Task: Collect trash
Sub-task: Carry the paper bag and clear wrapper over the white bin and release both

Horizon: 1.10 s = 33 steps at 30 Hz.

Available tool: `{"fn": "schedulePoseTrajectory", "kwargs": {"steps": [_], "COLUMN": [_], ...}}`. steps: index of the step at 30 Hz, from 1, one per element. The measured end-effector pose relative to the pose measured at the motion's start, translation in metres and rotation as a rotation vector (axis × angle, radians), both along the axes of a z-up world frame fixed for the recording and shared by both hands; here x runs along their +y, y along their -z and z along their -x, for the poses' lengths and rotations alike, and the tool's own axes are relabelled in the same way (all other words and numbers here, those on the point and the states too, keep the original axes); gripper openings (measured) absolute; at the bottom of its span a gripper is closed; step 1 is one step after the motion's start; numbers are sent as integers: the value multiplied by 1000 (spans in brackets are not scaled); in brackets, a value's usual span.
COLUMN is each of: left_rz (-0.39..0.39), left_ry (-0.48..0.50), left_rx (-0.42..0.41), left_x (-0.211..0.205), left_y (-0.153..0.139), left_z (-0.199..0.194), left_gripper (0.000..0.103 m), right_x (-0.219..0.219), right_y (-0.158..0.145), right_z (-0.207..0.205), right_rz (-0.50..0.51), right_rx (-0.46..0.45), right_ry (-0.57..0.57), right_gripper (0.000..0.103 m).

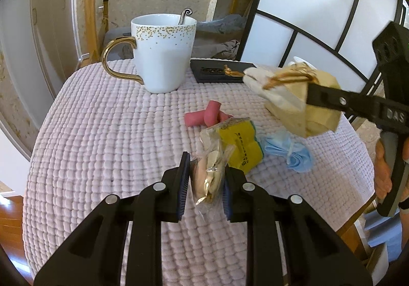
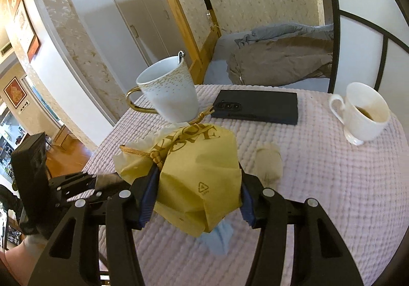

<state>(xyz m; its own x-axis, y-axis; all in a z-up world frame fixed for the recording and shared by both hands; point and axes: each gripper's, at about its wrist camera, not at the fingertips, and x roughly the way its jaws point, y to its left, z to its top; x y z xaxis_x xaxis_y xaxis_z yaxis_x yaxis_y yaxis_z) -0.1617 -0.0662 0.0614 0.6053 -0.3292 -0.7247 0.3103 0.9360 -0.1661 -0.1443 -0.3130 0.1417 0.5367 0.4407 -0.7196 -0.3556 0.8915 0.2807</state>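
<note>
The left gripper (image 1: 205, 185) is clamping a gold wrapper (image 1: 209, 176) between its blue pads, jaws at their narrowest. The wrapper is standing on end in the grip, its lower tip hanging free above the cloth (image 1: 102, 132), so it is judged lifted clear and ready to carry.

The right gripper (image 2: 196, 199) is holding a yellow bag (image 2: 199, 171) across its crumpled middle, jaws at a medium width set by the bag's bulk. The bag is being gripped at the body, not by its gold cord (image 2: 153, 155), probably because the body gives the pads a firm, wide surface. White tissue (image 2: 135, 147) is protruding from the bag's neck. In the left view the bag (image 1: 301, 104) is hanging above the cloth, clear of the other items.

Trash still lying on the cloth:
- a pink scrap (image 1: 207, 117), near the centre;
- a yellow packet (image 1: 240, 145), just beyond the wrapper;
- a blue mask (image 1: 288, 153), beside the packet and below the bag;
- a beige scrap (image 2: 268, 160), seen only in the right view.

The mug (image 1: 163, 53), with a spoon (image 1: 184, 16) in it, the phone (image 2: 258, 107) and the cup (image 2: 365, 114) are judged not trash and are standing at the far side, well apart from both grips.

No bin is visible in either view.
</note>
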Motion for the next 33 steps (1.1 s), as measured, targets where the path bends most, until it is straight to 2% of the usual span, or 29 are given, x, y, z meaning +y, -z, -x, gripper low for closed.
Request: {"fn": "schedulePoseTrajectory", "kwargs": {"steps": [12, 18, 33], "left_rz": [-5, -40, -106], "left_ry": [16, 15, 90], "left_rx": [8, 9, -1], "left_x": [-6, -14, -37], "left_y": [-9, -9, -8], "left_z": [26, 46, 100], "left_gripper": [24, 24, 24], "right_x": [-7, -9, -11], "right_y": [-6, 1, 4], "right_z": [62, 92, 162], "right_rz": [10, 14, 40], "right_rx": [8, 37, 69], "right_ry": [1, 2, -14], "right_gripper": [53, 53, 53]}}
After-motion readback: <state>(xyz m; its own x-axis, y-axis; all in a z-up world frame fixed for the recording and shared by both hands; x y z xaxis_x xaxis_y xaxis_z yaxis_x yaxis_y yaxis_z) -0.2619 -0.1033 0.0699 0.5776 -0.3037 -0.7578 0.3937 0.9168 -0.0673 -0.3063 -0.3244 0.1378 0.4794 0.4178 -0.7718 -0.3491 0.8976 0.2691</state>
